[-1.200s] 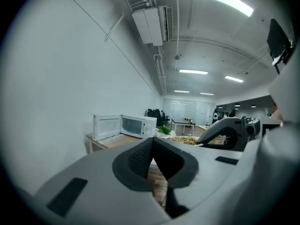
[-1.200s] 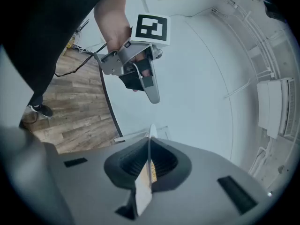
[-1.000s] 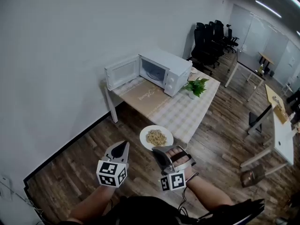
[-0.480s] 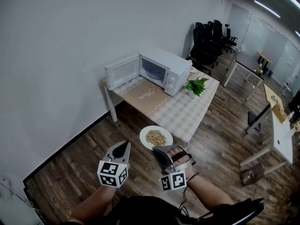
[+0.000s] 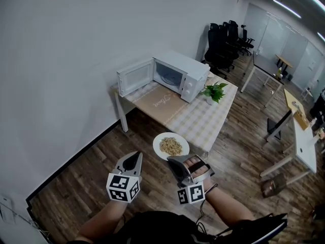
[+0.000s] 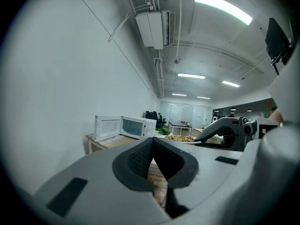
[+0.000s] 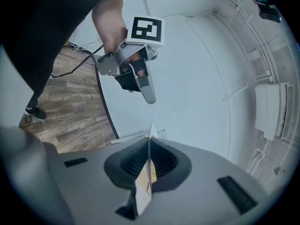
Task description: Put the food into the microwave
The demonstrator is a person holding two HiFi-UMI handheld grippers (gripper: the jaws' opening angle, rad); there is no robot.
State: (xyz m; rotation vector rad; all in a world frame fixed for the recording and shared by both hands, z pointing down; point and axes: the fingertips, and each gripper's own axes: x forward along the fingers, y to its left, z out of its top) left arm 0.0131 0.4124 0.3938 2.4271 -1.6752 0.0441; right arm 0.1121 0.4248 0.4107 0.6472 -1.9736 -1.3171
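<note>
A white plate (image 5: pixel 157 147) heaped with noodles (image 5: pixel 171 146) hangs in the air over the wooden floor, just short of the table. My right gripper (image 5: pixel 175 161) is shut on its near rim; in the right gripper view the plate (image 7: pixel 149 151) shows edge-on between the jaws. The left gripper (image 5: pixel 132 158) floats beside it, to the left, jaws together and holding nothing. A white microwave (image 5: pixel 180 75) stands on the far end of the table with its door (image 5: pixel 134 77) swung open to the left. It also shows in the left gripper view as the microwave (image 6: pixel 136 126).
The microwave sits on a checked-cloth table (image 5: pixel 203 117) against the white wall, next to a small potted plant (image 5: pixel 213 93). Black office chairs (image 5: pixel 226 44) and other desks (image 5: pixel 304 136) fill the room to the right.
Both grippers and the plate have drifted slightly forward toward the table; the view has shifted a little. Neither grip has changed.
</note>
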